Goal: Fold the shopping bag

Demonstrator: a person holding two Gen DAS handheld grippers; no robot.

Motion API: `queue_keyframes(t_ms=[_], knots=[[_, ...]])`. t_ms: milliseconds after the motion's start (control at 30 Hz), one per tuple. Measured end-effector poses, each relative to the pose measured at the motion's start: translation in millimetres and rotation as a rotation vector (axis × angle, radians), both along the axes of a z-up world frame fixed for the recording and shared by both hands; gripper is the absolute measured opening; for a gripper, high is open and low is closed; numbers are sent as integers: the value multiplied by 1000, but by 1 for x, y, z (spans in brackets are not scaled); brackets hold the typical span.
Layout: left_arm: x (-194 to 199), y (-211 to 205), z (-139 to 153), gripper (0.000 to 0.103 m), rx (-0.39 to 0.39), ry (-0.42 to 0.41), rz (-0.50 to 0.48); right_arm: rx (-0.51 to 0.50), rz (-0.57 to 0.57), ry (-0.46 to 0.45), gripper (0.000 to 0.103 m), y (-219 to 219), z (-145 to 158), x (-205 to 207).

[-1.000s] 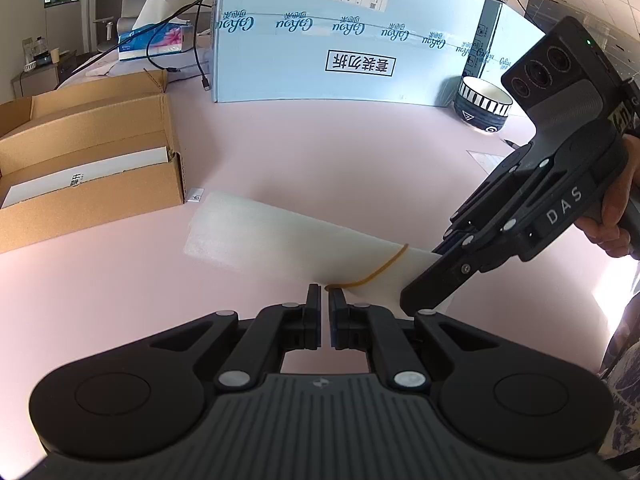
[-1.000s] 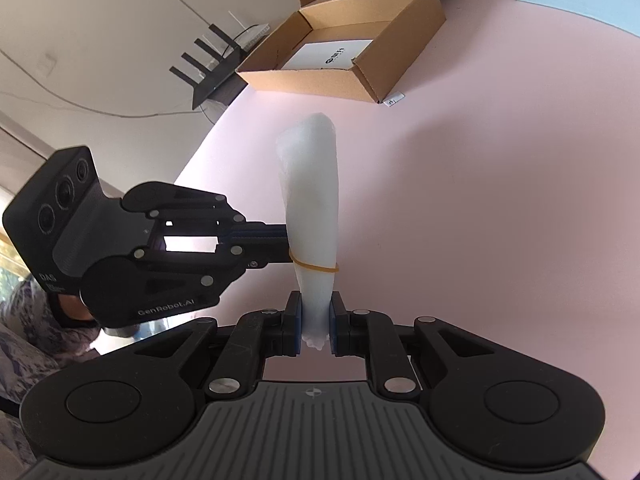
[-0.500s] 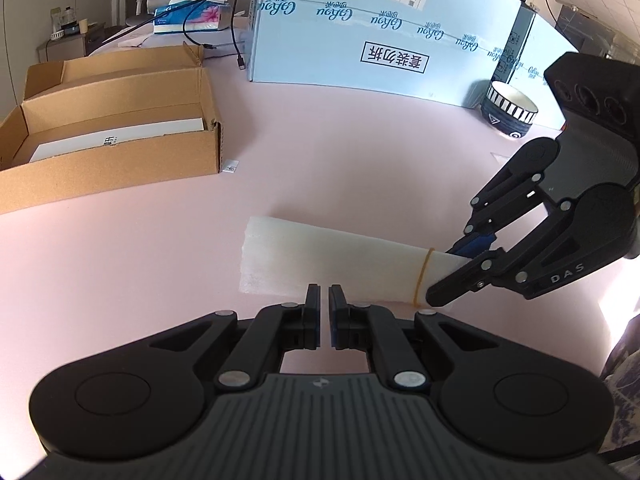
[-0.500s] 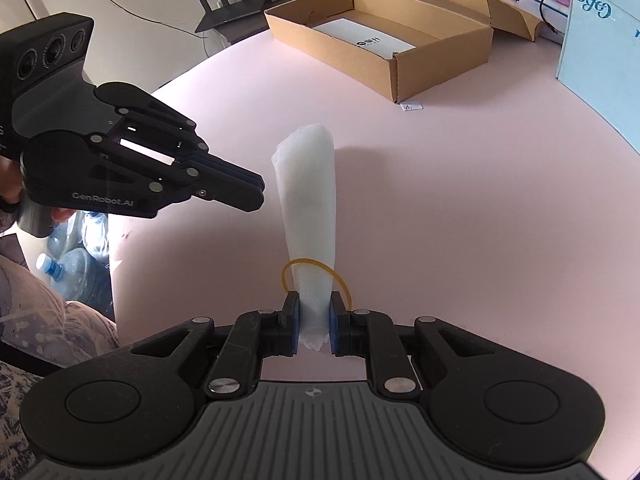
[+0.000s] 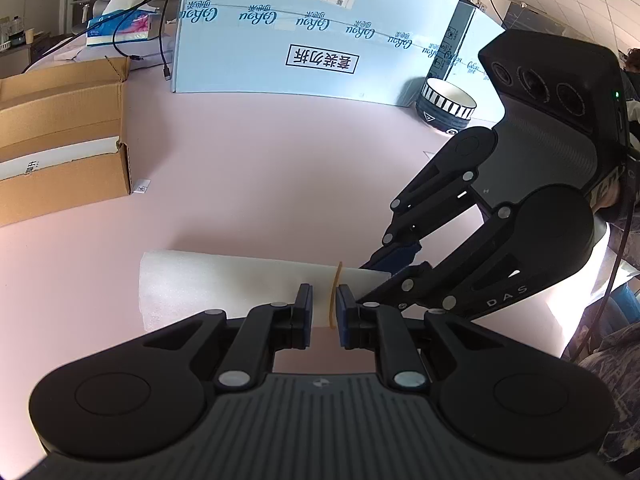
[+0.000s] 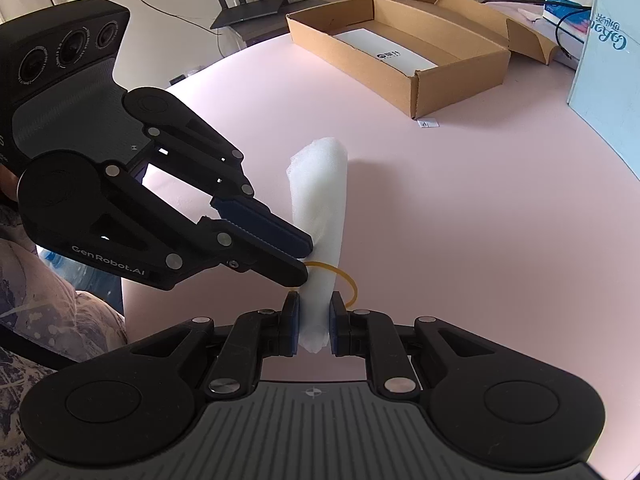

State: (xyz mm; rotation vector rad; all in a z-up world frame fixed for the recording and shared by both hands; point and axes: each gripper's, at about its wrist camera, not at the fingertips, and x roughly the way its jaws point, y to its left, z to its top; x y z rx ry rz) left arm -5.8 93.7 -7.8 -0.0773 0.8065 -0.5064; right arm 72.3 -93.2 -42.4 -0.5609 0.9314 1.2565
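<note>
The rolled white shopping bag lies along the pink counter, its near end clenched between the pads of the right tongs, its far end pointing toward the open cardboard box. A yellow rubber band loops loosely round the roll just beyond those pads.

The left tongs have just been opening: half a second ago their jaws stood almost together a little short of the roll's side, and now they stand slightly apart at the band, with the band and the roll's edge in the gap. Whether their pads press on anything, I cannot tell. From the right wrist view their tips now meet the roll at the band, where before they hung off to its left. The roll lies nearer the striped bowl than the box.
</note>
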Motion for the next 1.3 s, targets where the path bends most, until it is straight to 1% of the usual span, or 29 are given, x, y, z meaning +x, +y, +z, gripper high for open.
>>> queue_keyframes(t_ms=[133,300,467,533,600,833,900,967,1033,1100,1167,1300], knots=[[2,1,-4,10,6,18,-15,-4,14,-11,13,5,-1,0],[2,2,-5,8,19,11,-24,-8,22,-6,13,5,-2,-2],[2,-6,-5,8,99,0,-58,0,4,9,13,6,-3,-1],[0,-7,-6,8,118,-6,-66,9,-13,26,11,4,-3,1],[0,-5,-6,8,124,-6,-63,20,-29,42,8,2,-2,2],[1,-2,-7,7,160,-24,-49,44,-49,51,8,-2,3,-1],[1,-4,-7,7,185,-33,-55,96,-99,91,7,-6,8,4],[0,-7,-7,7,221,-52,-64,146,-157,149,6,-11,12,11],[-1,-9,-8,7,229,-59,-66,186,-208,214,5,-14,14,17],[-1,-8,-8,7,222,-65,-56,193,-233,267,5,-15,10,20],[0,-8,-8,7,232,-74,-47,189,-246,300,5,-17,7,21],[0,-4,-11,7,236,-68,-30,168,-239,312,5,-15,5,21]])
